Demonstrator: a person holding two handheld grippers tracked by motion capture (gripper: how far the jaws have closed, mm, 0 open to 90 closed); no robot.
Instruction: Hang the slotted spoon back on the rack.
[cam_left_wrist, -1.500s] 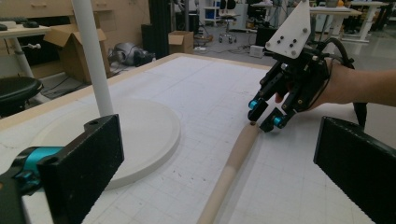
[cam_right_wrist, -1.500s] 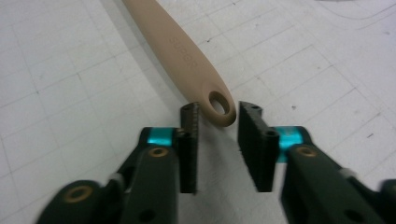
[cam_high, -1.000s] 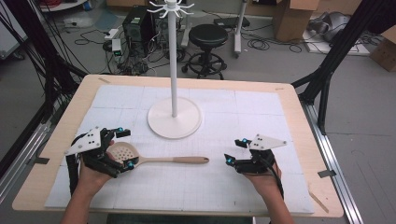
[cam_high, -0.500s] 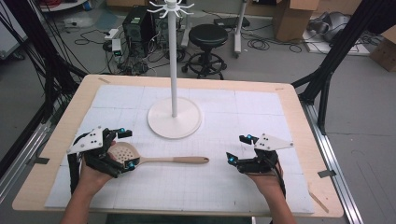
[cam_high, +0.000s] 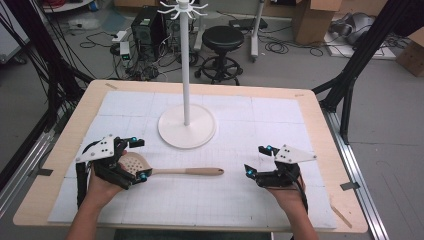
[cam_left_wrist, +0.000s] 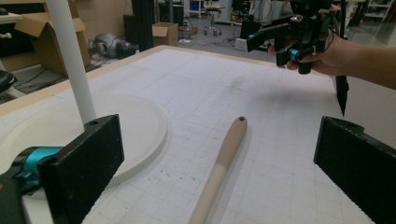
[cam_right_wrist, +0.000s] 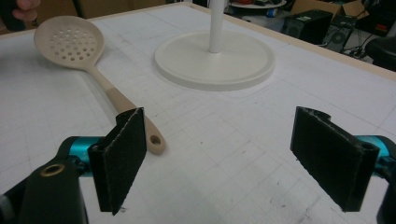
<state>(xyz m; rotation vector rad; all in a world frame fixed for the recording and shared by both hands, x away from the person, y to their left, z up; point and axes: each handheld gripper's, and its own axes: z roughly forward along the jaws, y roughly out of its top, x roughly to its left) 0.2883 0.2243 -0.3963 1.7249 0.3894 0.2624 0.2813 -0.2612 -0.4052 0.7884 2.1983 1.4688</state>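
Holding the left tongs (cam_high: 136, 159) wide apart, I am straddling the slotted spoon (cam_high: 165, 169) where bowl meets handle, touching nothing. Its handle is lying flat on the bench (cam_high: 240, 205), pointing toward the right tongs (cam_high: 256, 161), which I am keeping wide and empty just beyond the handle's tip. Behind the spoon, the white stand (cam_high: 186, 125) is standing upright.

My right gripper (cam_high: 256, 161) now sits slightly lower and further right on the table (cam_high: 320, 115), its grey plate angled outward.
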